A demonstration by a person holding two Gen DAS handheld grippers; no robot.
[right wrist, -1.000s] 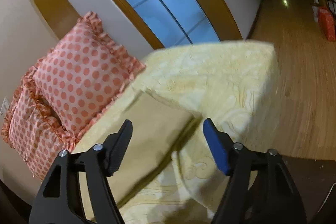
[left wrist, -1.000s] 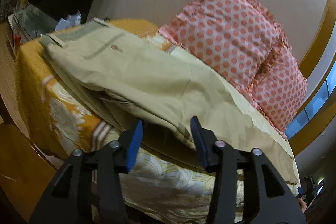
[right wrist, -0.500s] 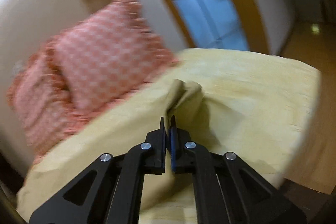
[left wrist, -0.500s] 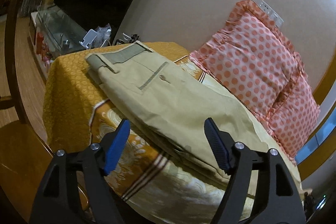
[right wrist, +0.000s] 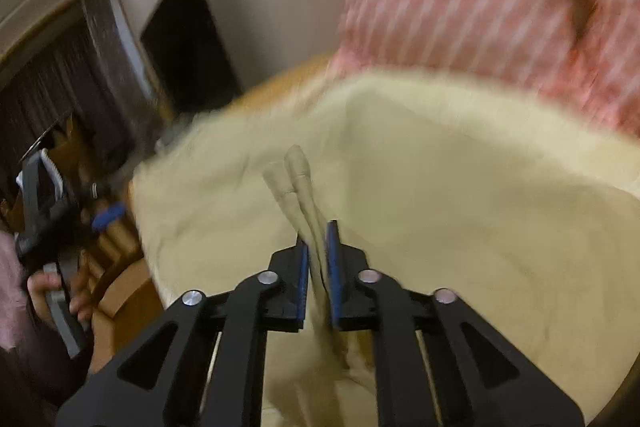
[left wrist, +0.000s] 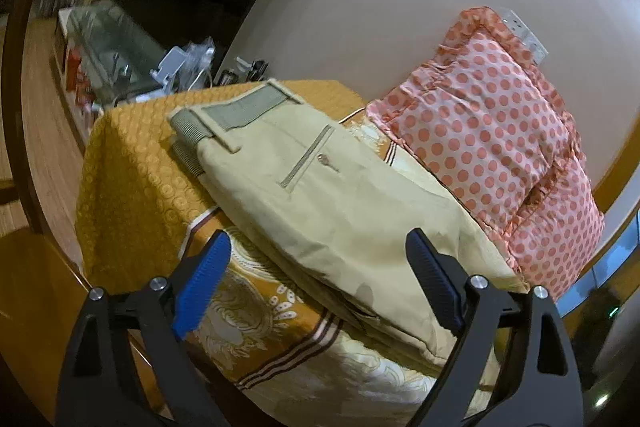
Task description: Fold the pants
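We have the right tool point(right wrist: 317, 259) pinched on a thin fold of the beige cotton pants point(left wrist: 320, 203), which lie across the frame's centre on the orange patterned bed point(left wrist: 132, 163). That small bite could slip. Our left tool point(left wrist: 316, 283) hangs open. The pink dotted pillows point(left wrist: 492, 131) crowd the right edge.

Orange patterned bedspread point(left wrist: 132, 195) on bed; 2 pink polka-dot pillows point(left wrist: 480, 135) vs wall; cluttered glass shelf point(left wrist: 120, 59) behind.
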